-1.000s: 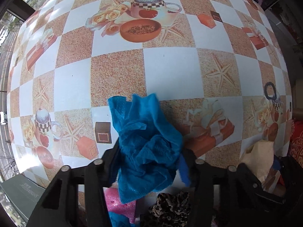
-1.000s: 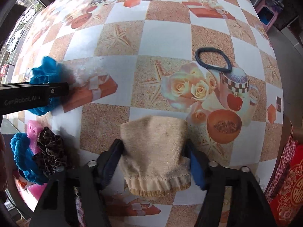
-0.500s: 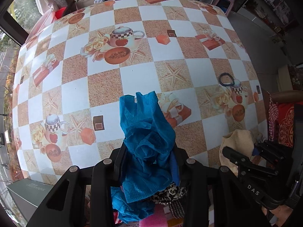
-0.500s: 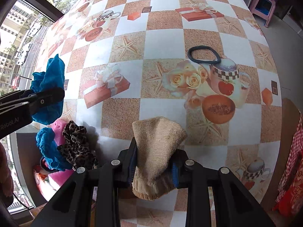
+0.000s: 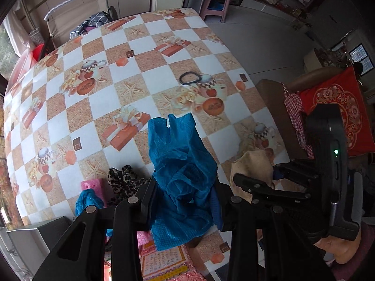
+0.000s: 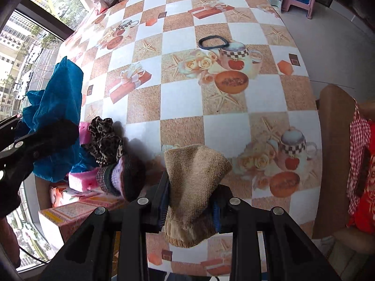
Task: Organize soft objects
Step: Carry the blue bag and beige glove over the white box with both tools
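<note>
Above the checkered tabletop [image 6: 234, 107] we recorded two hand-held grippers, each raised clear of the surface. Item one: the left hand-held gripper [image 5: 185, 196], jaws drawn in and pinching a crumpled blue cloth [image 5: 182, 164], which hung bunched between the pads and trailed below them. Item two: the right hand-held gripper [image 6: 189, 201], jaws narrowed and clamped on a tan knitted cloth [image 6: 194, 175], its frayed hem hanging beneath the pads. Item three: at the tabletop's near left edge we noted a pile holding a leopard-print scrunchie [image 6: 105, 138], a pink sponge [image 6: 79, 180] and a striped knitted piece [image 6: 121, 175], all touching. Item four: a black hair band [image 6: 213, 42] lay well apart, farther across the tabletop.
</note>
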Motion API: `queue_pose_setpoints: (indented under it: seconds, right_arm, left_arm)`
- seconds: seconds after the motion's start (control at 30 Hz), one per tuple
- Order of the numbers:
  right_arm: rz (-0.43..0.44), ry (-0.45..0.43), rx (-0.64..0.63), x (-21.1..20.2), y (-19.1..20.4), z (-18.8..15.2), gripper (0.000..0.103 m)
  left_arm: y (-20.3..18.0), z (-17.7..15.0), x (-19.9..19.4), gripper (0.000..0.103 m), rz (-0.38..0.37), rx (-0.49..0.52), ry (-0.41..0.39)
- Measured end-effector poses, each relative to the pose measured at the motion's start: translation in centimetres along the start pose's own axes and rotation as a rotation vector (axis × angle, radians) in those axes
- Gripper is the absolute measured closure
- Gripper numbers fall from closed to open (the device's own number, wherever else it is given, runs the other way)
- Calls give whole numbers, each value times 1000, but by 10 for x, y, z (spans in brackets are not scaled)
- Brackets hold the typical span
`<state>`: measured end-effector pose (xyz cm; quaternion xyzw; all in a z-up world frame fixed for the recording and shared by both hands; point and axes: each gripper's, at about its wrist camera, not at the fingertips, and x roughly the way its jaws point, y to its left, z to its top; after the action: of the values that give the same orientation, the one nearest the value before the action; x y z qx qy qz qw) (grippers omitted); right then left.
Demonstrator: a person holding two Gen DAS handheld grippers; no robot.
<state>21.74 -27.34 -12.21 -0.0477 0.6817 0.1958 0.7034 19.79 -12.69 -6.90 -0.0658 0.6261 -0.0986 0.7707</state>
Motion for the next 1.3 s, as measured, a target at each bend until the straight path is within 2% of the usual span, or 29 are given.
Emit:
queue_pose_setpoints:
  seconds: [0.33,0.47,0.7,0.87,1.03,1.3]
  right_arm:
    - [6,-1,75,-22,-1,-55,72]
    - [5,9,80,-30,3,-77,72]
    - [4,39,39,-36,20,-111,71]
    - [16,75,-3,-34,38,-132,71]
    - [40,124,-96,-30,64,-150,71]
    - [67,181,-280,-21,116,-168,71]
  left_arm:
    - [-57,-61,-43,63,-116,128,-22]
    - [-75,-91,-58,62,-143,221,-26]
    - [-81,-140,-72,62,-179,315,-4]
    - [-71,-164,-85,62,-171,320,-15]
    - [-47,-186,-96,62,-144,298,-25]
    - [-6,-217,-97,62,-98,192,1]
